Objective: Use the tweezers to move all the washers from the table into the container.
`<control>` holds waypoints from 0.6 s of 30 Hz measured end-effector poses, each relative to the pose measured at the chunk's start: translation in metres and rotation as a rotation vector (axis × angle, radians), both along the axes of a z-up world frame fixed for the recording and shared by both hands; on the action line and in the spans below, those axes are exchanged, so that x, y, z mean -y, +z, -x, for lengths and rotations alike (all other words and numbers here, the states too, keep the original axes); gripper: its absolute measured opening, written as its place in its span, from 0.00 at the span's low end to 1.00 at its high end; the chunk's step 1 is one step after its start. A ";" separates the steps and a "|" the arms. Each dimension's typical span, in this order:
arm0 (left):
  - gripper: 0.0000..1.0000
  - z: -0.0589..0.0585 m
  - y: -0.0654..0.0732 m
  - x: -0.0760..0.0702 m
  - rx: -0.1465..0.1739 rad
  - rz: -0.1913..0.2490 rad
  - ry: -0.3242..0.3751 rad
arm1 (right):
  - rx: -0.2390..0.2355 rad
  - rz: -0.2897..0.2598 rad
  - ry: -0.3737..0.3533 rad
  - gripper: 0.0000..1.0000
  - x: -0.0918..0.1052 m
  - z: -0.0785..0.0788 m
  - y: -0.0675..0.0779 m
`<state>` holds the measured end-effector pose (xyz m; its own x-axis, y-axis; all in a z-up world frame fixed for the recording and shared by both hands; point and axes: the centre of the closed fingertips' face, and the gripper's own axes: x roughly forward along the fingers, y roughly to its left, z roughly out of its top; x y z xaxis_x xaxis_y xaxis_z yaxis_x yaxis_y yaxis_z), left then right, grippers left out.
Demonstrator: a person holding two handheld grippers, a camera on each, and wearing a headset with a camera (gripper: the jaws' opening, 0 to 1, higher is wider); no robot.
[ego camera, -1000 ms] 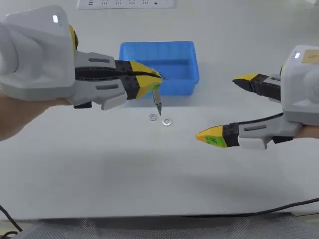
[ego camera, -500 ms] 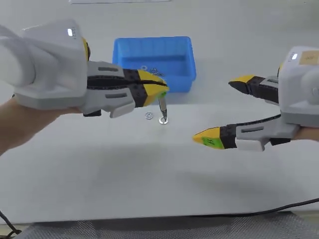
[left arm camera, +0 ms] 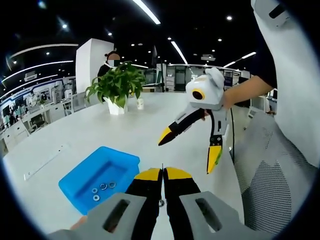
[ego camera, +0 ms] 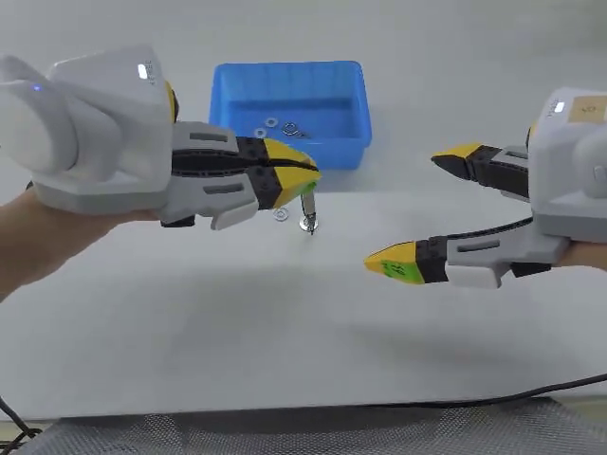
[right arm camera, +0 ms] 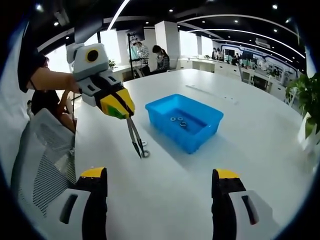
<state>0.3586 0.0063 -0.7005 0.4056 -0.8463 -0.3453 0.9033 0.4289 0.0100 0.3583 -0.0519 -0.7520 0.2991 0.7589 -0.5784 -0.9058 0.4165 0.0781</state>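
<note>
My left gripper (ego camera: 313,174) is shut on a pair of thin metal tweezers (ego camera: 308,207) that point down at the table. Their tips touch one washer (ego camera: 307,225); a second washer (ego camera: 281,215) lies just left of it. Whether the tips hold the washer I cannot tell. The blue container (ego camera: 358,142) sits behind them with several washers (ego camera: 275,126) inside. My right gripper (ego camera: 413,210) hovers open and empty to the right. In the right gripper view the tweezers (right arm camera: 135,137) reach a washer (right arm camera: 145,154) in front of the container (right arm camera: 200,137). My left gripper (left arm camera: 162,172) also looks toward the container (left arm camera: 75,187).
The white table (ego camera: 285,322) has free room in front and to the right. A black cable (ego camera: 531,391) runs along its near edge. A mesh chair (right arm camera: 45,165) stands beside the table, and a potted plant (left arm camera: 117,90) sits at its far end.
My left gripper has shifted right and lowered, bringing the tweezer tips from between the two washers onto the right-hand one. The right gripper has stayed in place and open.
</note>
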 end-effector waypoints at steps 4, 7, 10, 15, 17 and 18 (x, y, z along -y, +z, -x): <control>0.05 0.000 0.000 -0.001 0.009 -0.006 -0.004 | -0.005 -0.001 0.016 0.86 -0.005 0.004 0.000; 0.05 0.001 -0.001 0.000 0.011 -0.008 -0.009 | 0.000 -0.005 0.048 0.83 -0.013 0.008 0.000; 0.05 0.002 -0.001 0.000 0.018 -0.015 -0.019 | 0.008 0.010 0.112 0.83 -0.026 0.013 -0.003; 0.05 0.003 -0.002 0.000 0.010 -0.027 -0.033 | 0.021 0.029 0.201 0.75 -0.044 0.016 -0.007; 0.05 0.003 -0.002 0.002 0.005 -0.028 -0.039 | 0.017 0.015 0.222 0.69 -0.051 0.015 -0.006; 0.05 0.003 -0.002 0.003 0.005 -0.028 -0.039 | 0.014 0.008 0.234 0.66 -0.054 0.014 -0.007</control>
